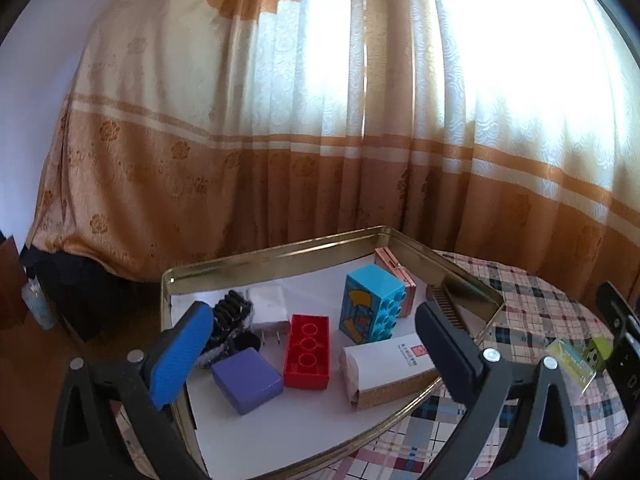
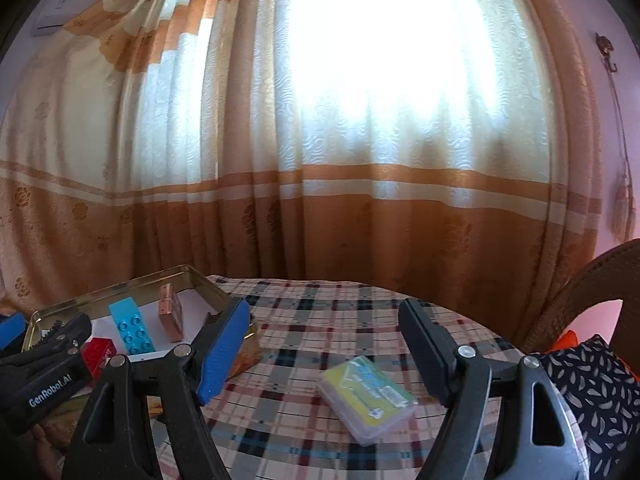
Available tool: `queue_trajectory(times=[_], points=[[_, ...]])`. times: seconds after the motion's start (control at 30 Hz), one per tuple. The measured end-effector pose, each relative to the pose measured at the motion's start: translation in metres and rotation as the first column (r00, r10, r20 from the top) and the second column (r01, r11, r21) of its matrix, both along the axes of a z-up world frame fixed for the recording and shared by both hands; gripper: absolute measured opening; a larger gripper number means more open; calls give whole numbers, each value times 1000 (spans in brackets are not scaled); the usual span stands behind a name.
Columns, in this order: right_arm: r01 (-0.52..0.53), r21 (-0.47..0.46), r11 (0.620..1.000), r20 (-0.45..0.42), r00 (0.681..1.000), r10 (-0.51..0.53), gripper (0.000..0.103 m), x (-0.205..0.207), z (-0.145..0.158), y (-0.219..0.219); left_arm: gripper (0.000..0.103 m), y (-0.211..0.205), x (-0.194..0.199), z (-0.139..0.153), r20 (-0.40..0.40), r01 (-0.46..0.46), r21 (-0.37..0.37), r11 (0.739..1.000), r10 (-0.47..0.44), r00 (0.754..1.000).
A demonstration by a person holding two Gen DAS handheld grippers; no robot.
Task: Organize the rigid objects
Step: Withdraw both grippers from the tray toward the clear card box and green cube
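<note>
A gold metal tray (image 1: 280,254) holds a red brick (image 1: 307,351), a blue brick (image 1: 370,306), a purple block (image 1: 246,380), a white box (image 1: 388,368), a white charger (image 1: 269,310), a copper box (image 1: 396,280), a comb (image 1: 448,306) and a black brush (image 1: 230,316). My left gripper (image 1: 316,354) is open above the tray, holding nothing. My right gripper (image 2: 328,356) is open just above a clear yellow-green card case (image 2: 366,398) on the plaid tablecloth. The tray also shows in the right wrist view (image 2: 132,284). The card case also shows in the left wrist view (image 1: 570,362).
A small green box (image 1: 598,354) sits beside the card case. The round table (image 2: 344,308) has a plaid cloth. An orange curtain (image 2: 360,220) hangs behind. A wicker chair (image 2: 600,280) with a patterned cushion (image 2: 596,384) stands at the right.
</note>
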State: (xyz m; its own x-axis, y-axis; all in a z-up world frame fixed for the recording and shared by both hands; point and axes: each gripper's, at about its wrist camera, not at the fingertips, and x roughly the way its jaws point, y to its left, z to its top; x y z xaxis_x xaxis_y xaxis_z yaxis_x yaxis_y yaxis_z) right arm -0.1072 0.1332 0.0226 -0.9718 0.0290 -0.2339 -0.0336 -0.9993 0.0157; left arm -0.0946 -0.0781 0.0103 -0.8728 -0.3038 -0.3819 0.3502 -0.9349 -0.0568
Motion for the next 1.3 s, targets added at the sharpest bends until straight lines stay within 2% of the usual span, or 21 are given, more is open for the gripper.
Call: queue_trajectory(times=[0.1, 0.5, 0.8, 1.3], points=[[24, -4, 1000, -8, 1000, -24, 79, 4, 1, 8, 103, -1, 0, -2, 5, -8, 19, 1000, 8, 1000], [103, 19, 994, -60, 993, -102, 79, 20, 6, 33, 103, 22, 3, 1, -5, 37, -46, 998, -37, 999], [192, -93, 977, -85, 976, -200, 79, 30, 7, 67, 103, 31, 3, 2, -3, 53, -65, 996, -54, 999], [282, -144, 949, -126, 946, -300, 79, 39, 9, 87, 103, 48, 3, 3, 10, 95, -108, 990, -94, 996]])
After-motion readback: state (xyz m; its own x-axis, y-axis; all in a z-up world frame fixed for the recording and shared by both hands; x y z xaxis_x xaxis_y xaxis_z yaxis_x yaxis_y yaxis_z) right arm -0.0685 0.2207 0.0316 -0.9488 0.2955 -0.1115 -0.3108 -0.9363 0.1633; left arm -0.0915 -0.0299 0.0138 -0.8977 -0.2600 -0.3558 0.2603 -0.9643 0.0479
